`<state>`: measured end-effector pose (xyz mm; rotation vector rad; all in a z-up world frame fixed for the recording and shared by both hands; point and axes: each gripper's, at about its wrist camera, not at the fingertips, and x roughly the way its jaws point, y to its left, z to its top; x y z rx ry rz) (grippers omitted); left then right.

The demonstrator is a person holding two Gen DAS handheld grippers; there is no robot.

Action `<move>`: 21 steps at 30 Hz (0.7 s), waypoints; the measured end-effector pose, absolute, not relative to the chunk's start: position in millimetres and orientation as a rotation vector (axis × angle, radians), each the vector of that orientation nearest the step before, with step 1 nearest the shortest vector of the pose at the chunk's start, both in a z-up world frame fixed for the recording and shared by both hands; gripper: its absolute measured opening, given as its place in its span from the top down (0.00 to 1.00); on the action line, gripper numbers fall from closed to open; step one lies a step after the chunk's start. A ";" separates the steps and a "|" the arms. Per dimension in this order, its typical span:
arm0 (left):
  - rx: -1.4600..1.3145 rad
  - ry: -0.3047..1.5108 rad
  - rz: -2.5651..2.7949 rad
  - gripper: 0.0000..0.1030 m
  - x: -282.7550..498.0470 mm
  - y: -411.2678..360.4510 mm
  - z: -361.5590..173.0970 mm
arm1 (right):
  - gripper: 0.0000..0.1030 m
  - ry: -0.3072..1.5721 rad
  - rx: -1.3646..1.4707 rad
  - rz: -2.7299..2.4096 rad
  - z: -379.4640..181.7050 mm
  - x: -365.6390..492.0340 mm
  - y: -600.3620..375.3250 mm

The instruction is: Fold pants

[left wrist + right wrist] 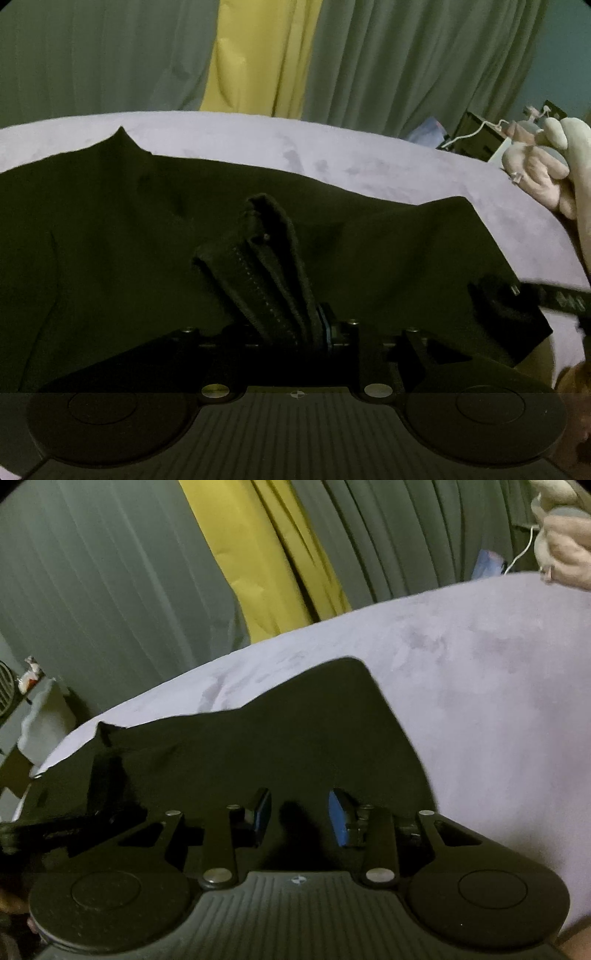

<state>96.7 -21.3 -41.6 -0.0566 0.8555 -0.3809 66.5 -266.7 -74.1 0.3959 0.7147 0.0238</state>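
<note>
Holding a bunched band of the black fabric pants (258, 266) between nearly closed jaws, our left gripper (295, 332) sits nearer the spread cloth, while our right gripper (299, 816) gapes half-open, empty, above it.

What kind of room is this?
Probably a bedroom at home: a soft lilac bedspread lies under the black pants, long grey-green and yellow curtains hang behind, and a pale plush toy sits at the edge.
</note>
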 end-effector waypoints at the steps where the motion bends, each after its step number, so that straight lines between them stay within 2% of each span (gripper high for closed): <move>1: -0.060 0.856 -0.383 0.74 97.7 -22.3 -42.8 | 0.67 0.720 0.377 0.012 -73.1 75.4 -267.4; 10: -0.140 0.863 -0.406 0.72 105.0 -15.0 -52.5 | 0.66 0.747 0.285 -0.089 -78.6 158.8 -279.0; 14: -0.190 0.844 -0.431 0.86 105.7 -9.0 -48.8 | 0.62 0.723 0.282 -0.090 -78.6 134.1 -273.1; 15: -0.204 0.829 -0.440 0.88 104.4 -7.3 -45.4 | 0.55 0.716 0.284 -0.079 -77.9 124.0 -271.2; 17: -0.215 0.771 -0.451 0.88 98.7 -3.7 -32.7 | 0.48 0.707 0.278 -0.055 -75.9 100.5 -266.1; 21: -0.210 0.630 -0.449 0.88 89.5 8.2 -4.5 | 0.48 0.693 0.328 -0.030 -59.4 71.3 -262.2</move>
